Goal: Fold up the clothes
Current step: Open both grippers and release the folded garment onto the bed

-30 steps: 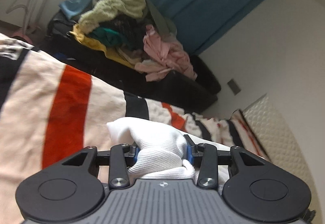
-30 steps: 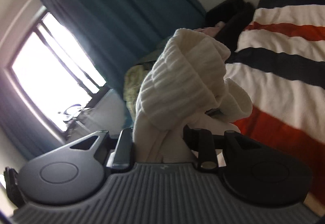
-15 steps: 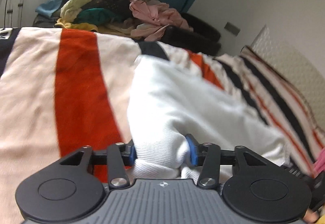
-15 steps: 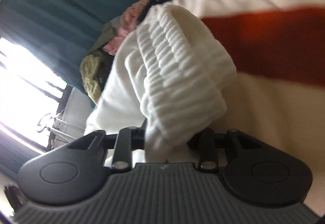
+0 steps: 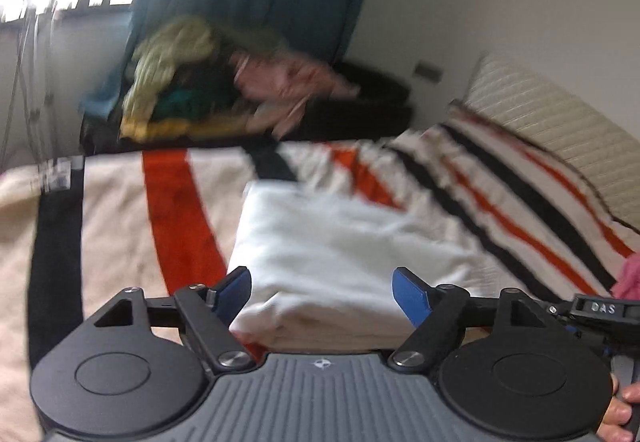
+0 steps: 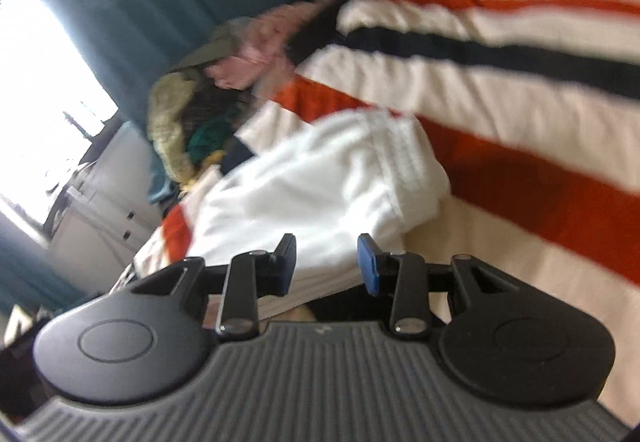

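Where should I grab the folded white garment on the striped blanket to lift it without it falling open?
Probably the thick layered edge of the white garment nearest the left hand-held gripper, whose jaws are opening with nothing pressed between them. Come in low from that near side, one pad under and one over the stack; it lies flat on the striped blanket.

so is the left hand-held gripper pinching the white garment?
No, the left hand-held gripper is opening, pads clear of the white garment.

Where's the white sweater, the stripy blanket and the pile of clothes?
white sweater (image 5: pixel 340 246), left wrist view, middle of folded top.
stripy blanket (image 5: pixel 180 226), left wrist view, red stripe.
pile of clothes (image 5: pixel 168 69), left wrist view, yellow-green garment on top.
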Available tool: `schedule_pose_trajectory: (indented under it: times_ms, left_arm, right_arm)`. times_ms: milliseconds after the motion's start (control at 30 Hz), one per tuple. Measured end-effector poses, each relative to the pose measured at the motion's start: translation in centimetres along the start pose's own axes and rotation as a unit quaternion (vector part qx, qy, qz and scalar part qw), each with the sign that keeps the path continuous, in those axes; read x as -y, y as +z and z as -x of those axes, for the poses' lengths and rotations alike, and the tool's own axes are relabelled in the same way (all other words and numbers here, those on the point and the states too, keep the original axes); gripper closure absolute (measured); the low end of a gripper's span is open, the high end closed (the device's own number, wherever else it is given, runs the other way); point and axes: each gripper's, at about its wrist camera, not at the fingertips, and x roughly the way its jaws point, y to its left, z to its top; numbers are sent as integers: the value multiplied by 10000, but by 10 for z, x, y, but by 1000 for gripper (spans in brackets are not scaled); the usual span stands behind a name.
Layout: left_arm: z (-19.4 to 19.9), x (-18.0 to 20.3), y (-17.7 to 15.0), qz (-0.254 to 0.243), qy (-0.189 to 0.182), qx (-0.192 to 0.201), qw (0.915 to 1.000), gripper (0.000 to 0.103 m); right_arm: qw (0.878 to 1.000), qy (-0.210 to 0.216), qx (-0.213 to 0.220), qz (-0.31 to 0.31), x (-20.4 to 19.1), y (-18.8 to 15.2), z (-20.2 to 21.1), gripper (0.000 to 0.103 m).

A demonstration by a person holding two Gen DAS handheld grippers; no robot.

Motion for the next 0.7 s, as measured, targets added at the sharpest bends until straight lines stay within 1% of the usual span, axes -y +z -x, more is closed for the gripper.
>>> schedule_pose_trajectory:
  times_ms: [33, 100, 267, 467, 500, 533, 567, 600, 633, 700]
  left_arm:
    - [19, 7, 3, -76, 25, 125, 9999, 22]
    - [56, 19, 8, -103, 134, 279, 9995, 17]
    - [133, 35, 8, -221, 297, 400, 9985, 15]
    - [216, 46, -3, -396, 547, 700, 9953, 0]
    - [228, 49, -7, -449, 591, 749, 9944, 0]
    - [241, 51, -12, -522, 624, 803, 9934, 0]
    - [251, 52, -17, -525, 634, 882, 9927, 0]
    - [262, 54, -23, -504, 637, 965, 9920, 0]
    - [272, 55, -29, -502, 634, 1024, 9915, 0]
    - [289, 58, -41, -517, 620, 1123, 9904, 0]
  right_arm:
    - [9998, 60, 78, 176, -9, 3, 15, 65]
    - [9985, 200, 231, 458, -28, 4, 46, 65]
    - [9927, 488, 557, 952, -63, -5, 121, 65]
    - [9819, 766, 773, 1551, -97, -26, 191, 64]
    - [9800, 804, 813, 1627, -100, -31, 201, 59]
    - [9785, 821, 868, 1683, -103, -36, 209, 42]
    - [9770, 826, 945, 1724, -105, -40, 217, 23]
    - [9753, 823, 1053, 1760, -107, -47, 224, 14]
    - [9733, 816, 1174, 1796, -108, -53, 232, 14]
    - [9701, 818, 1278, 1893, -110, -65, 240, 15]
